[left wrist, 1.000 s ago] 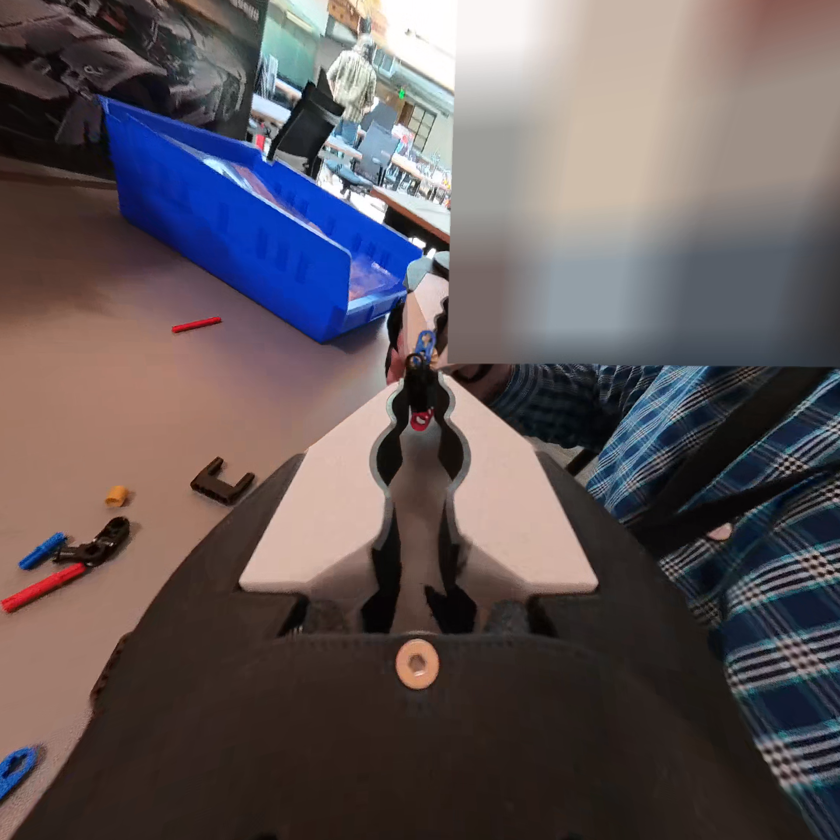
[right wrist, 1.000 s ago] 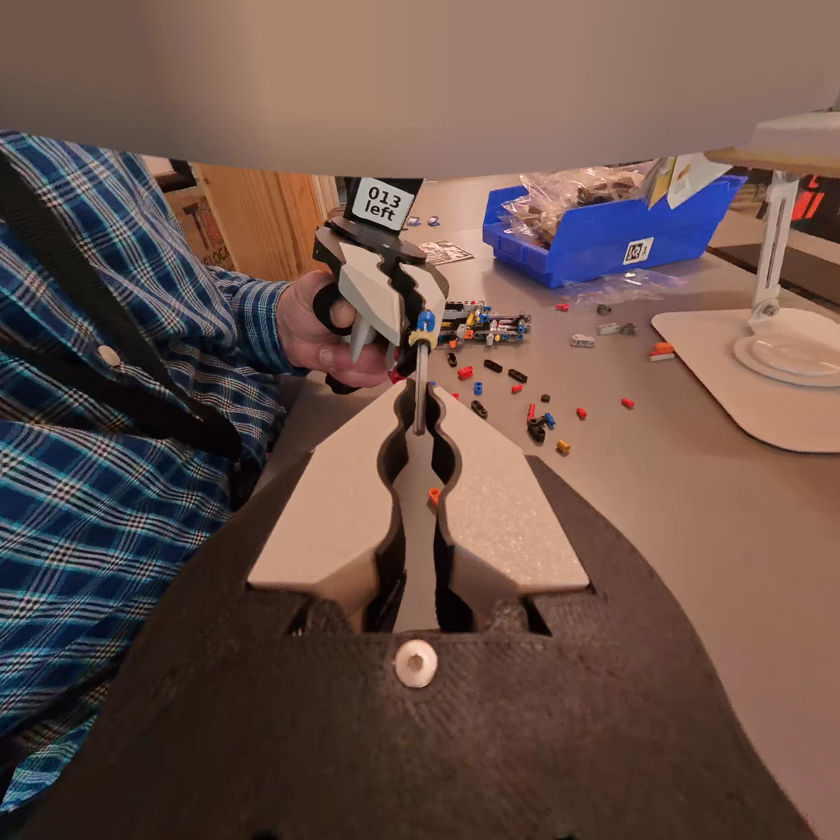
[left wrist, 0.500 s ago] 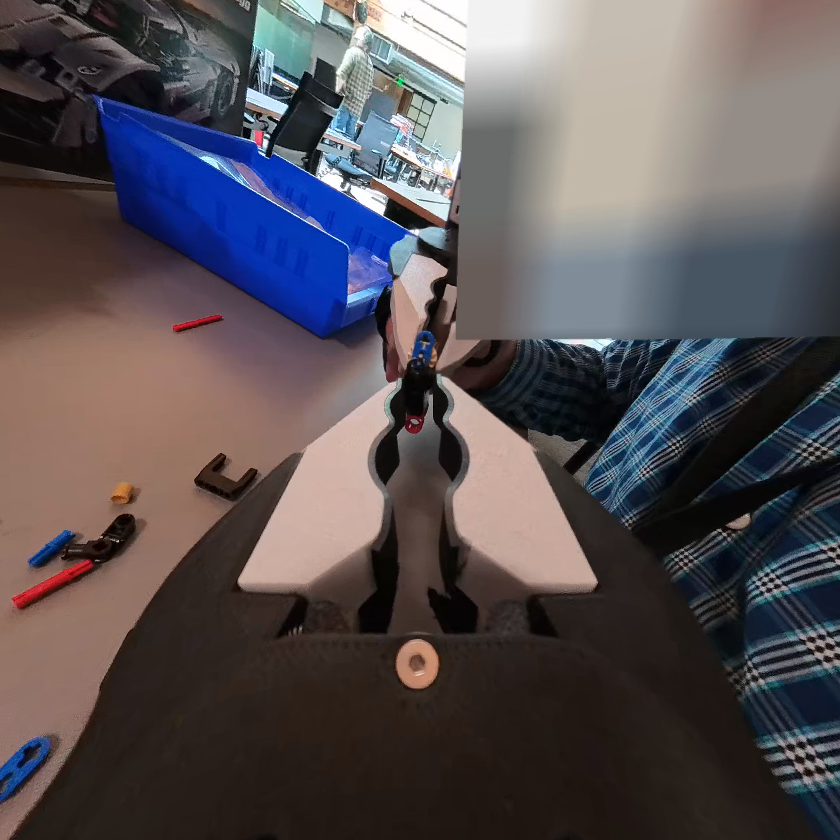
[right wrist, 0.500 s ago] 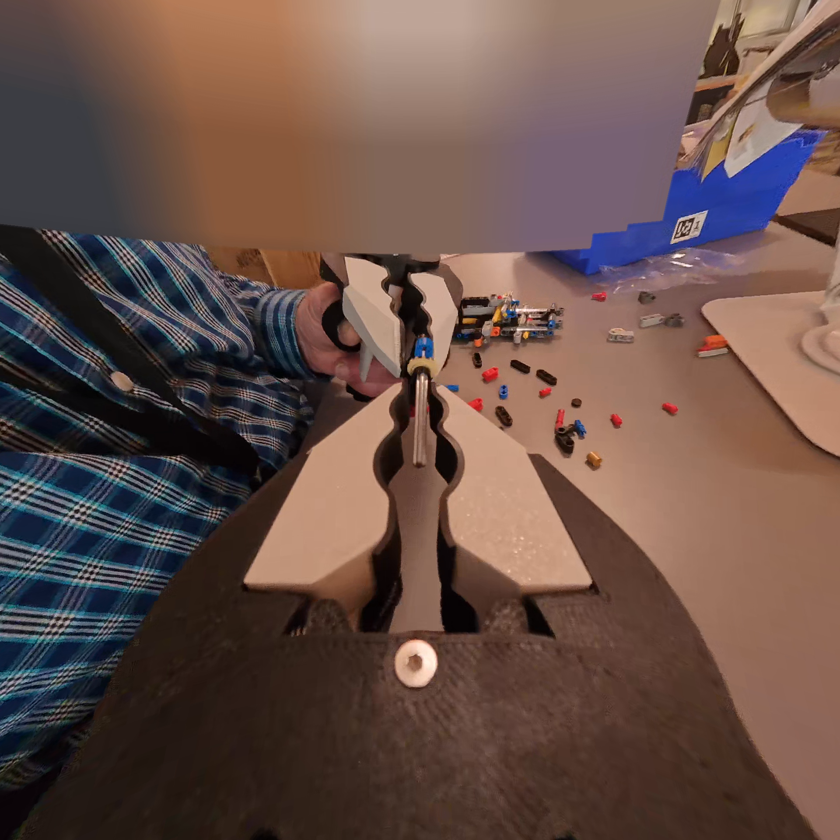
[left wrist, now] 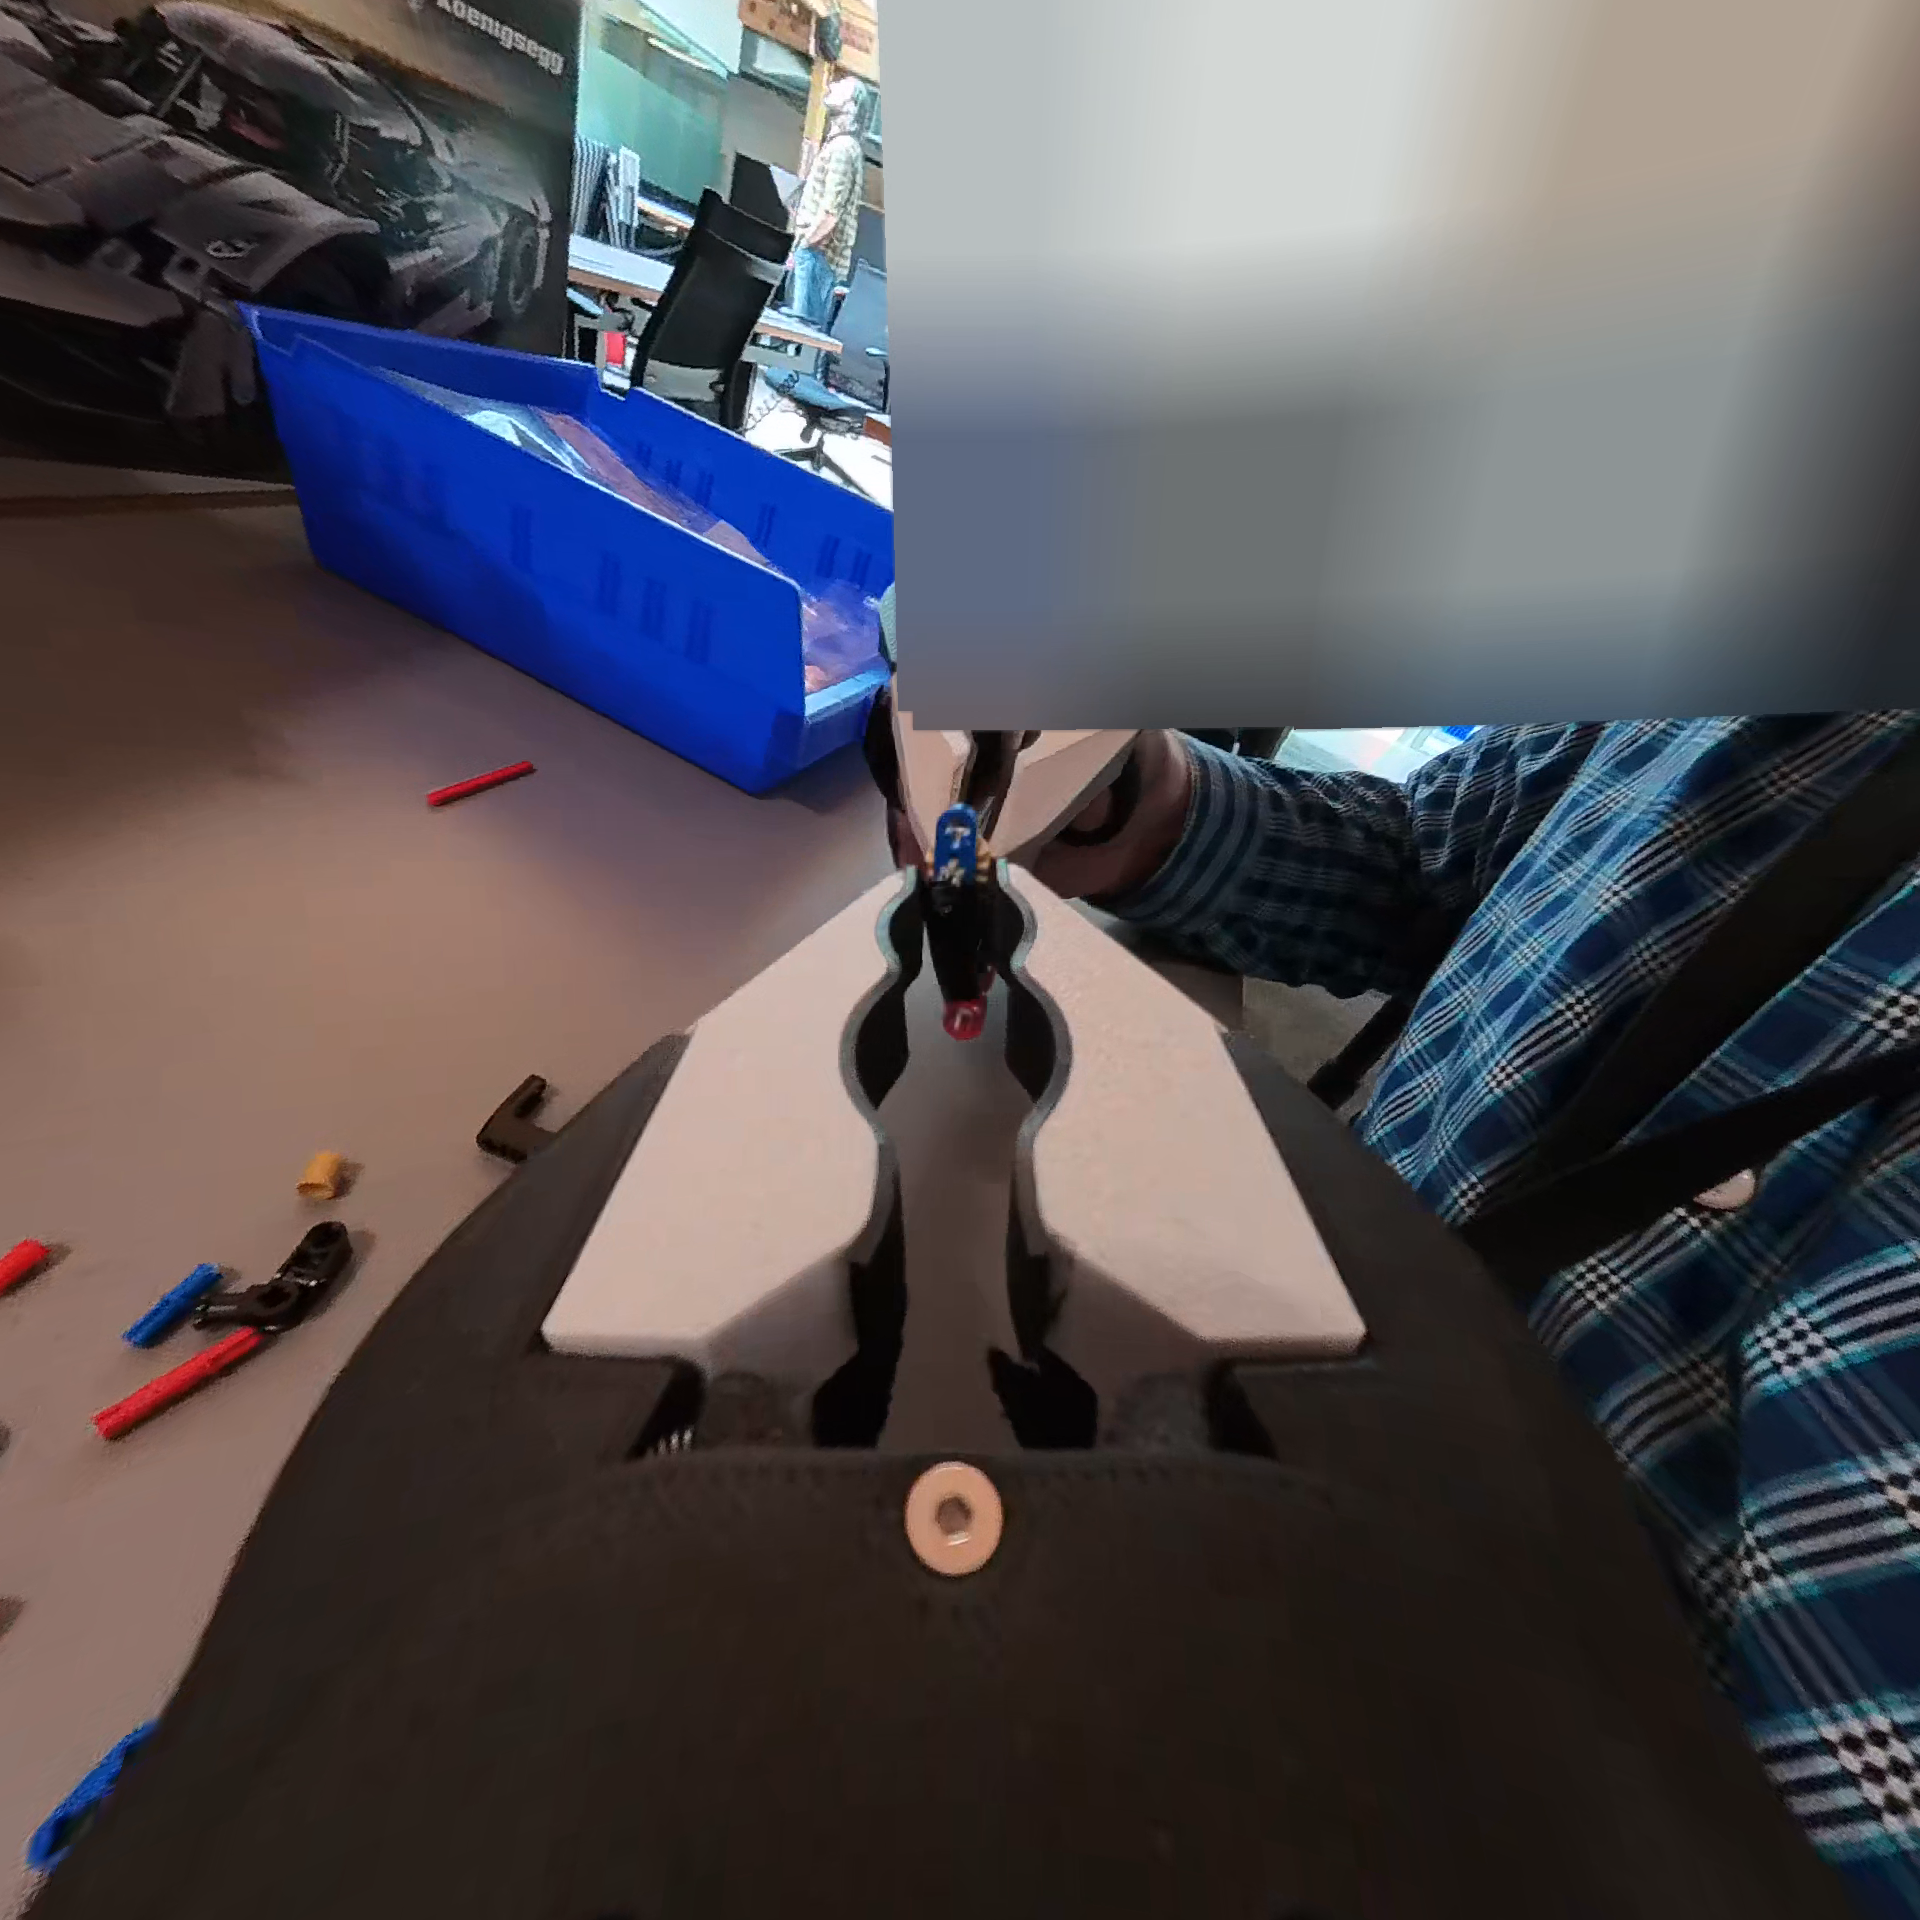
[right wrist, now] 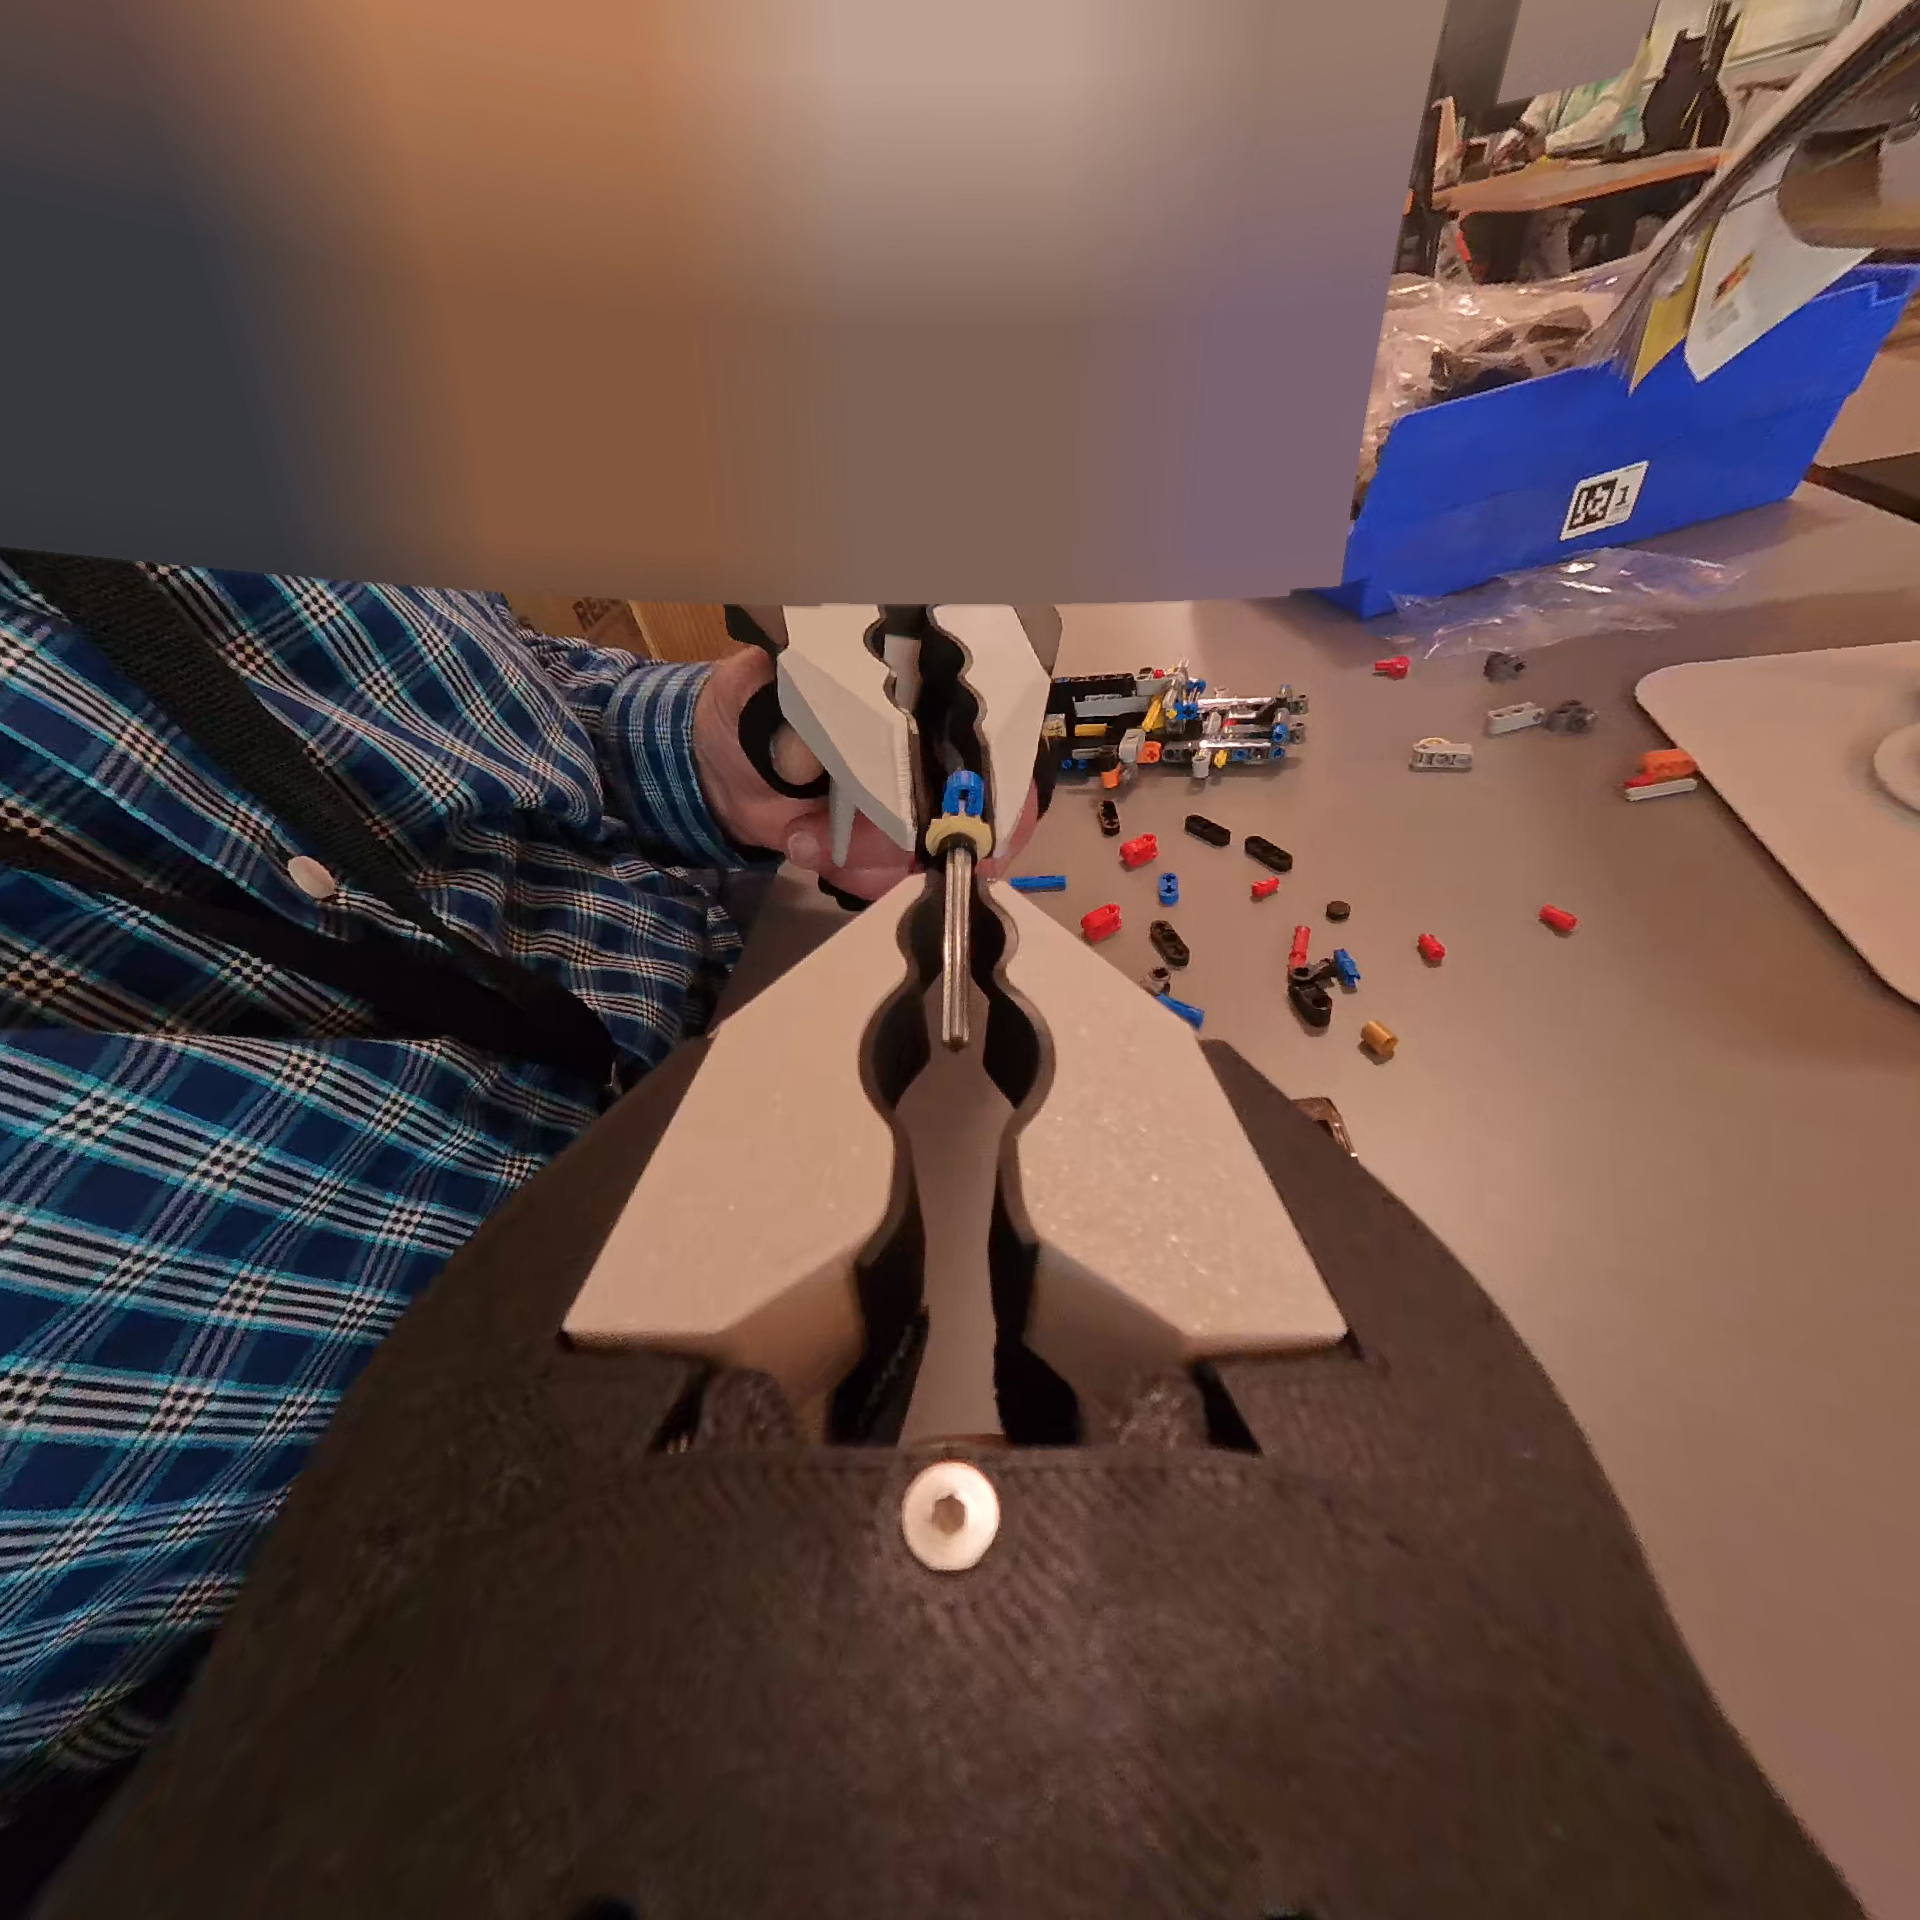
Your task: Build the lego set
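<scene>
My left gripper [left wrist: 954, 883] is shut on a small black piece [left wrist: 956, 935] with a red end and a blue connector [left wrist: 956, 836] at its tip. My right gripper [right wrist: 956, 883] is shut on a grey axle [right wrist: 956, 956] with a tan bush and a blue pin [right wrist: 964, 795] at its front end. The two grippers face each other tip to tip, held above the table's near edge. The left gripper also shows in the right wrist view [right wrist: 920, 717], the right gripper in the left wrist view [left wrist: 1023, 779]. A part-built lego assembly [right wrist: 1174, 717] lies on the table.
Loose small pieces [right wrist: 1299, 956] are scattered on the grey table [right wrist: 1558, 1143]. A blue bin [left wrist: 582, 561] with bags stands at the back; it also shows in the right wrist view [right wrist: 1621, 457]. A white lamp base [right wrist: 1787, 810] sits at right. Red and blue pins [left wrist: 177, 1351] lie at left. The tips of both grippers are at nearly the same place. The part-built lego assembly [right wrist: 1174, 717] is about 25 cm from both grippers' fingertips.
Both grippers have closed in on each other, so the blue connector and the axle's tip now meet. The views tilted slightly; the held pieces stay gripped.
</scene>
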The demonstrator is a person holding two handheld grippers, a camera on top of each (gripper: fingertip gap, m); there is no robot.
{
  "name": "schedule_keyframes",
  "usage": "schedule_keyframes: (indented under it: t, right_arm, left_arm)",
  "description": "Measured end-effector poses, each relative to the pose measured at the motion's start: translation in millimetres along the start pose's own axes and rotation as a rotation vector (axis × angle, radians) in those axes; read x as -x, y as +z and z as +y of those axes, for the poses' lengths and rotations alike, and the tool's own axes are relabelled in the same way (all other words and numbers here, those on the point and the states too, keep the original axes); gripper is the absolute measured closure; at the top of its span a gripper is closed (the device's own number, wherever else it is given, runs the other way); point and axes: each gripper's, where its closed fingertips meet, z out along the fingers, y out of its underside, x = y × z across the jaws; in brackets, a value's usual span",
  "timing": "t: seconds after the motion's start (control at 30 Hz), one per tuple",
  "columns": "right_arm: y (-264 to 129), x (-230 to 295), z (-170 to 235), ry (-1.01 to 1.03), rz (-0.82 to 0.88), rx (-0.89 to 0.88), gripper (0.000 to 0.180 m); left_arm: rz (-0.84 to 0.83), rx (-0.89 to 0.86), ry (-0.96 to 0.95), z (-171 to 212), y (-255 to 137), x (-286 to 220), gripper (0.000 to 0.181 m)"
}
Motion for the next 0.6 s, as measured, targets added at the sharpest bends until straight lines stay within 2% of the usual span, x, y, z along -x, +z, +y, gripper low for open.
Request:
schedule_keyframes:
  t: [0.37, 0.43, 0.6]
  right_arm:
    - [3, 3, -11, -0.049, 0.066, -0.077, 0.179]
    - [-1, 4, -10, -0.09, 0.071, -0.051, 0.179]
    - [-3, 9, -10, -0.1, 0.022, -0.042, 0.179]
  left_arm:
    - [0.014, -0.095, -0.062, -14, -8, -3, 0.176]
    - [0.003, -0.067, -0.03, -12, -5, -5, 0.176]
    - [0.064, -0.08, -0.086, -12, -5, -10, 0.177]
